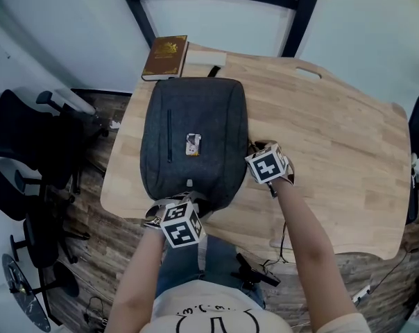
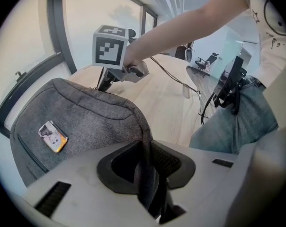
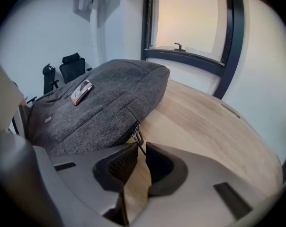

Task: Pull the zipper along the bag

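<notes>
The left claw (image 2: 147, 171) is squeezing tight on a grey strap (image 2: 144, 141) at the near end of the grey backpack (image 1: 209, 116). The backpack is lying flat on the wooden table (image 1: 334, 130). The right claw (image 3: 142, 161) is sitting at the bag's right side, a little open and holding nothing. The small metal zipper pull (image 3: 137, 135) is hanging just in front of its tips. The pull is tiny, so I think the claw could be closing on air or slipping off it. If the strap is slipping loose, the whole bag could be sliding along instead. The backpack is looking zipped up, so I cannot tell what is inside.
</notes>
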The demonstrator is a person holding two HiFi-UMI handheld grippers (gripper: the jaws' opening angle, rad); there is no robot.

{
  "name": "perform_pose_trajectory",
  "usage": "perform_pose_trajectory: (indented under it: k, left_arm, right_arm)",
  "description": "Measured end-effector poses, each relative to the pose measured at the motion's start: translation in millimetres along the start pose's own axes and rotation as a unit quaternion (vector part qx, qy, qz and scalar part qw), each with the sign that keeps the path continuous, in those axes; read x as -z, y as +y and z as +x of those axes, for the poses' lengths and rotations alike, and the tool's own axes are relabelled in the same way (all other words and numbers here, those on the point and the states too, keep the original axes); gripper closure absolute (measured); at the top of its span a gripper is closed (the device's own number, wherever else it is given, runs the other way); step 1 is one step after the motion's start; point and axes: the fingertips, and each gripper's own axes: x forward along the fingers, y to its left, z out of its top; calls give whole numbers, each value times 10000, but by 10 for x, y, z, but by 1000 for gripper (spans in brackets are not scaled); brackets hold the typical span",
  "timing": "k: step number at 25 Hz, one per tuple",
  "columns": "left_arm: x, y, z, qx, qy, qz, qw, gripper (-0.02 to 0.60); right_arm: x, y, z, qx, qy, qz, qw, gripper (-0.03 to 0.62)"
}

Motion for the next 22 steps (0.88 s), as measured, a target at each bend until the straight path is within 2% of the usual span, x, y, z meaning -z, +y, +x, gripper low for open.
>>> perform_pose_trajectory:
  k: [6, 14, 17, 19, 22]
  left_arm:
    - [-51, 53, -205, -113, -607, -623, 9961, 497]
    - [-106, 214, -546, -446, -1341, -958, 9853, 480]
    - [-109, 261, -682, -754, -1616, -963, 9792, 490]
    - [-80, 302, -786, -1060, -1762, -976, 9738, 548]
    - [-30, 387, -1007, -1463, -2049, -1100, 9615, 565]
  right_arm:
    - [33, 62, -201, 10, -133, 275, 9995, 473]
    - [-28, 248, -646, 180, -628, 801, 9946, 473]
    - [-44, 355, -840, 309, -867, 929, 9914, 478]
    - [-52, 436, -994, 397, -1010, 1016, 9889, 484]
    - [-101, 546, -1279, 604, -1253, 1131, 9838, 536]
